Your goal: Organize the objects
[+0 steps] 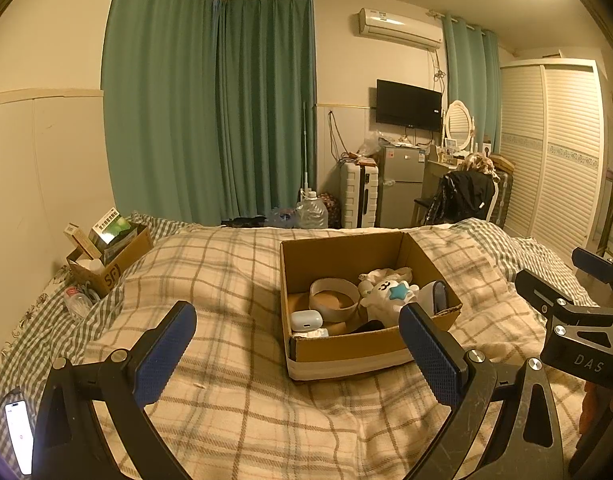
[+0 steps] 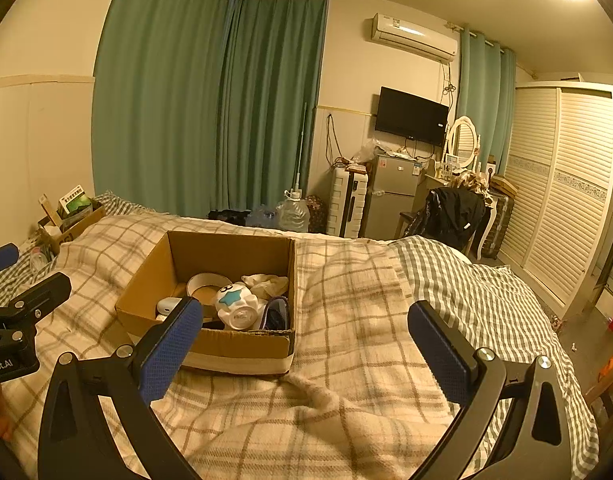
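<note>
An open cardboard box (image 1: pixel 346 350) sits on the plaid blanket, also in the right wrist view (image 2: pixel 242 344). Inside lie a white plush toy with a blue star (image 1: pixel 386 292) (image 2: pixel 236 306), a tape roll (image 1: pixel 332 298) (image 2: pixel 206 286), a white earbud case (image 1: pixel 305 320) (image 2: pixel 166 306) and a dark pouch (image 2: pixel 276 314). My left gripper (image 1: pixel 296 354) is open and empty, just in front of the box. My right gripper (image 2: pixel 306 350) is open and empty, over the blanket to the box's right. Each gripper shows at the edge of the other's view.
A smaller cardboard box (image 1: pixel 106 256) with packets stands at the bed's far left by the wall, a plastic bottle (image 1: pixel 77 302) beside it. A lit phone (image 1: pixel 18 434) lies at the near left. Beyond the bed are a water jug (image 1: pixel 311 212), suitcase, fridge, chair and wardrobe.
</note>
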### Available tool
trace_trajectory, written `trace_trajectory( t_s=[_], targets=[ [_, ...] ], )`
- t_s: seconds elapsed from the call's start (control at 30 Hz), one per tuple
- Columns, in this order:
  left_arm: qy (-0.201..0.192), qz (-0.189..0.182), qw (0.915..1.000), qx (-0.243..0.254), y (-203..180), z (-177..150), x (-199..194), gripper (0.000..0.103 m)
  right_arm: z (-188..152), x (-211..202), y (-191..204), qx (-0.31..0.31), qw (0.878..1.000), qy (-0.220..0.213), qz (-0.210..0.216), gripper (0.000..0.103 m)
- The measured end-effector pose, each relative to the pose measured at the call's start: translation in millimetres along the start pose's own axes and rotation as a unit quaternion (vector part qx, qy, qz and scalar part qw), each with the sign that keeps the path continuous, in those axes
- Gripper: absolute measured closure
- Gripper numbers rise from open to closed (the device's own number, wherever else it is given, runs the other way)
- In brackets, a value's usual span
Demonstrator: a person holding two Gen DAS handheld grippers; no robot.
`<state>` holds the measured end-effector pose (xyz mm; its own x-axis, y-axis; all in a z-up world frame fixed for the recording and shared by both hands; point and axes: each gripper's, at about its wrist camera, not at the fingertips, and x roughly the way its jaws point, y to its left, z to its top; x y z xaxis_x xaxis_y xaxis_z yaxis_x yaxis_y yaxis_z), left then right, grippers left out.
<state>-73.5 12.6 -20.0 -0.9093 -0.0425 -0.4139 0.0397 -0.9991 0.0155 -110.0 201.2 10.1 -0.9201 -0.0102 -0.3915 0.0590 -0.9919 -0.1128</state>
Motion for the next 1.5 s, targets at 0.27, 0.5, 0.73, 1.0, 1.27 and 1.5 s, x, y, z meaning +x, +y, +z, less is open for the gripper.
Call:
trace_trajectory(
  t_s=[0.27,0.5,0.73,1.0,1.27,1.5],
  targets=[
    [-0.003,0.004,1.0000,0.004,-0.3,0.5,-0.9,0.000,-0.5,0.5,-0.2,0.000,1.000,0.000,0.000,0.000],
    [0.000,0.006,0.9999,0.012,-3.4,-0.6,-0.3,0.000,-1.0,1.0,-0.3,0.000,1.000,0.001,0.000,0.000],
    [0.004,0.005,1.0000,-0.002,0.7,-0.5,1.1,0.000,-1.1,1.2,-0.4,0.000,1.000,0.002,0.001,0.000],
    [0.003,0.004,1.0000,0.003,-0.3,-0.7,1.0,0.000,-0.9,1.1,-0.4,0.000,1.000,0.002,0.000,0.000],
    [0.005,0.004,1.0000,0.003,-2.8,-1.0,1.1,0.000,-1.0,1.2,-0.5,0.000,1.000,0.002,0.000,0.000],
    [0.005,0.004,1.0000,0.003,-2.8,-1.0,1.0,0.000,-0.9,1.1,-0.6,0.000,1.000,0.002,0.001,0.000]
  ],
)
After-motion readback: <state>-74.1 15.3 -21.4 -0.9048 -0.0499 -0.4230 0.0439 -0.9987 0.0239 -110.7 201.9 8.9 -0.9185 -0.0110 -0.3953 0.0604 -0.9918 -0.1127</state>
